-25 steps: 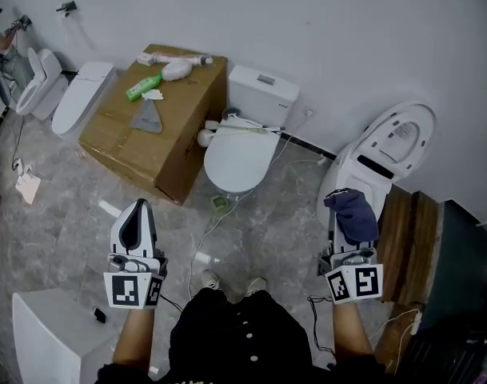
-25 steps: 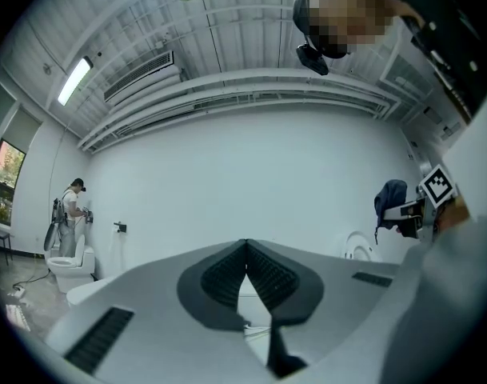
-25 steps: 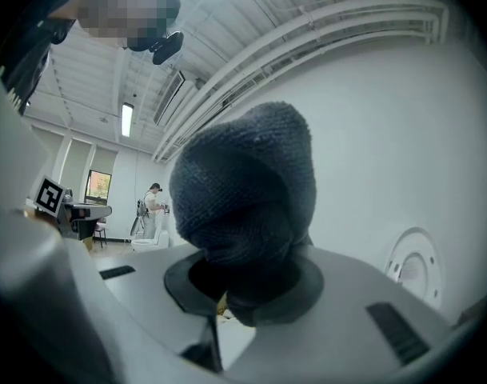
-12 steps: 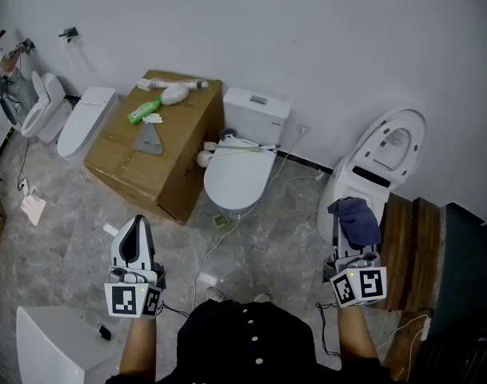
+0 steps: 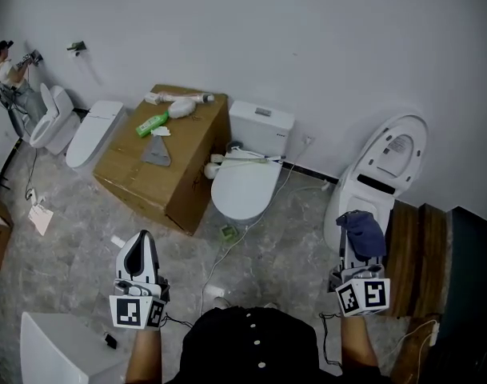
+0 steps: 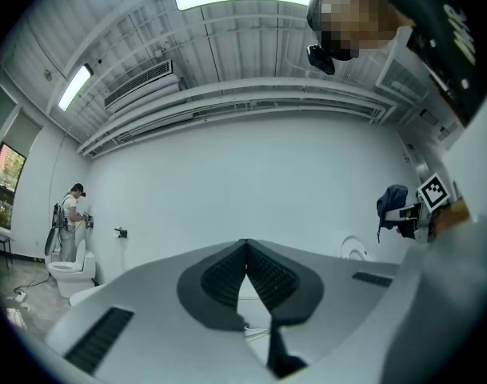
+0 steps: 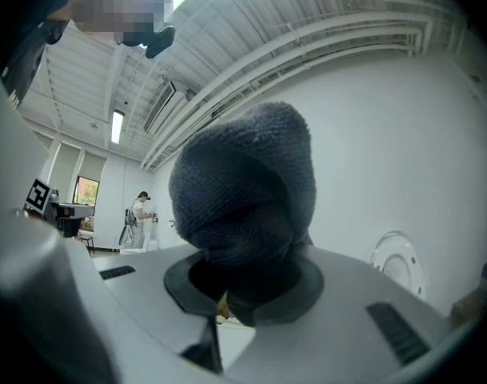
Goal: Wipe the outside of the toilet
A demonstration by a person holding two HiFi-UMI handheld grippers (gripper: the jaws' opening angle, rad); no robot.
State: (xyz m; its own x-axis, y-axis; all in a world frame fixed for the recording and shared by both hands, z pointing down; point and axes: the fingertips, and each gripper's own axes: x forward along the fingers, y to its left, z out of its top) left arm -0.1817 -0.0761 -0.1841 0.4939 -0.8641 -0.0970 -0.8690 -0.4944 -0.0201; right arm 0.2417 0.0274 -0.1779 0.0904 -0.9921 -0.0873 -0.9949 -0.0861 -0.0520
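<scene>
Marble floor (image 5: 67, 238) underfoot, right gripper (image 5: 357, 256) clamped on a cloth (image 5: 361, 230), held ready for wiping near the open-lidded toilet (image 5: 363, 186), left gripper (image 5: 139, 246) closed, empty, idle

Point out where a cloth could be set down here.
Bare: the near half of the box top, the closed toilet lid, and the floor between box and left claw. Crowded: the box's far end, with bottle and brush, and the floor before that toilet, strewn with cables.
</scene>
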